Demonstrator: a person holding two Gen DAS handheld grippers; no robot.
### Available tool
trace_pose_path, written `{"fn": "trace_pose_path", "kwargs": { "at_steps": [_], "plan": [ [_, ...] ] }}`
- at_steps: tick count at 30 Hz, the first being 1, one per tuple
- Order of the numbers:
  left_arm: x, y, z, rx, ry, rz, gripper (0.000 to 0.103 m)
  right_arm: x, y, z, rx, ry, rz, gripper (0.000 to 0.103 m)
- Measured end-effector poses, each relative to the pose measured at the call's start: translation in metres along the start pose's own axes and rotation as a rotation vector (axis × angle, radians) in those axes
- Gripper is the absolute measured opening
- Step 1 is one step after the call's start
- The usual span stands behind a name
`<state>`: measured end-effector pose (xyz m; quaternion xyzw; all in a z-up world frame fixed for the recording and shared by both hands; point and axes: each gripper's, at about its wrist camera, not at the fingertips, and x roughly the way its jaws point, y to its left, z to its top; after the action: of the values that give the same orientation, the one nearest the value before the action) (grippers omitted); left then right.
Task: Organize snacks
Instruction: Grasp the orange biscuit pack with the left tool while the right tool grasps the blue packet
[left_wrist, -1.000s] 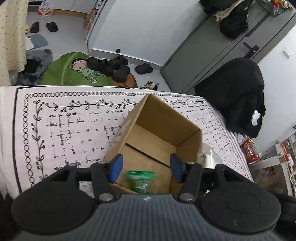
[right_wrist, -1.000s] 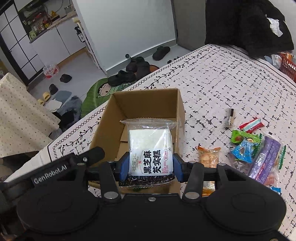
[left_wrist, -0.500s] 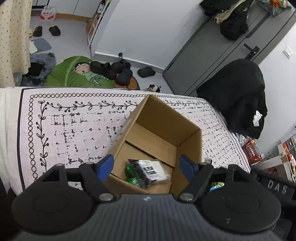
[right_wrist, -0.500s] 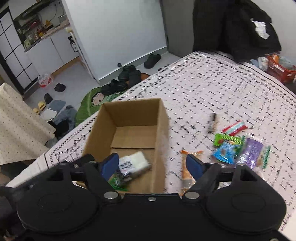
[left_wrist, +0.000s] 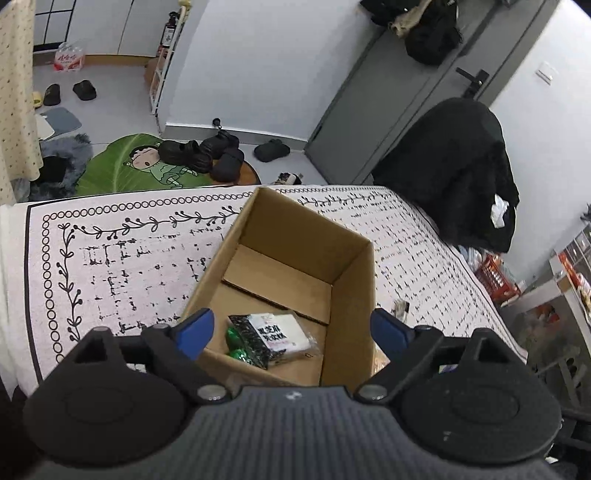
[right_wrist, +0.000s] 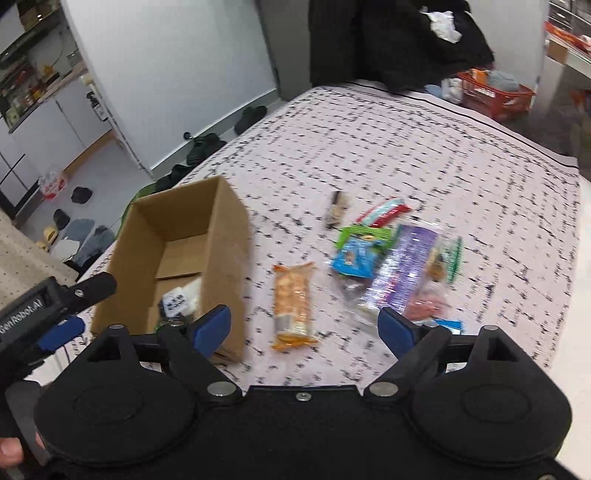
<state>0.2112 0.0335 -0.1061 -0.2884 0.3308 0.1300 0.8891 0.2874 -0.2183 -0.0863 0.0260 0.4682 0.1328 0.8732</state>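
Observation:
An open cardboard box (left_wrist: 354, 280) (right_wrist: 229, 236) stands on the patterned tablecloth. Inside it lie a white-and-black snack packet (left_wrist: 275, 334) (right_wrist: 181, 301) and a green packet (left_wrist: 234, 338) under it. My left gripper (left_wrist: 291, 330) hovers over the box's near end, its jaws opening wide with nothing between the pads. My right gripper (right_wrist: 304, 326) is to the right of the box, above an orange cracker packet (right_wrist: 293, 304); its jaws are opening and hold nothing. The left gripper (right_wrist: 55, 310) shows at the left edge of the right wrist view.
Right of the box lies a heap of snacks: a blue packet (right_wrist: 356, 256), a green packet (right_wrist: 364, 234), a purple bag (right_wrist: 404, 273), a red-and-white bar (right_wrist: 386, 210) and a small dark stick (right_wrist: 336, 206). A black coat (left_wrist: 458, 173) hangs beyond the table's far edge.
Both grippers opened wide. The right one let the white-and-black packet drop into the box and swung right toward the loose snacks. The left one released the green packet and drew back slightly.

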Motion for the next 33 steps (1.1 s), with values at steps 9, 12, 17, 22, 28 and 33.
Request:
{"fn": "trace_pose_path", "kwargs": {
  "at_steps": [9, 12, 17, 22, 28, 33],
  "plan": [
    [-0.007, -0.027, -0.011, 0.099, -0.017, -0.064, 0.091, 0.003, -0.044, -0.019, 0.120, -0.017, -0.009, 0.089],
    [-0.009, -0.041, -0.018, 0.150, -0.012, -0.083, 0.091, 0.003, -0.053, -0.024, 0.142, -0.030, 0.003, 0.089],
    [-0.008, -0.059, -0.032, 0.215, 0.002, -0.096, 0.091, 0.006, -0.071, -0.031, 0.186, -0.061, 0.033, 0.083],
    [-0.008, -0.079, -0.046, 0.284, 0.008, -0.109, 0.090, 0.014, -0.093, -0.040, 0.281, -0.072, 0.064, 0.074],
    [-0.006, -0.104, -0.060, 0.339, 0.018, -0.134, 0.088, 0.018, -0.119, -0.049, 0.393, -0.084, 0.046, 0.073],
    [0.005, -0.120, -0.072, 0.366, 0.042, -0.125, 0.083, 0.027, -0.135, -0.057, 0.474, -0.056, 0.045, 0.067]
  ]
}}
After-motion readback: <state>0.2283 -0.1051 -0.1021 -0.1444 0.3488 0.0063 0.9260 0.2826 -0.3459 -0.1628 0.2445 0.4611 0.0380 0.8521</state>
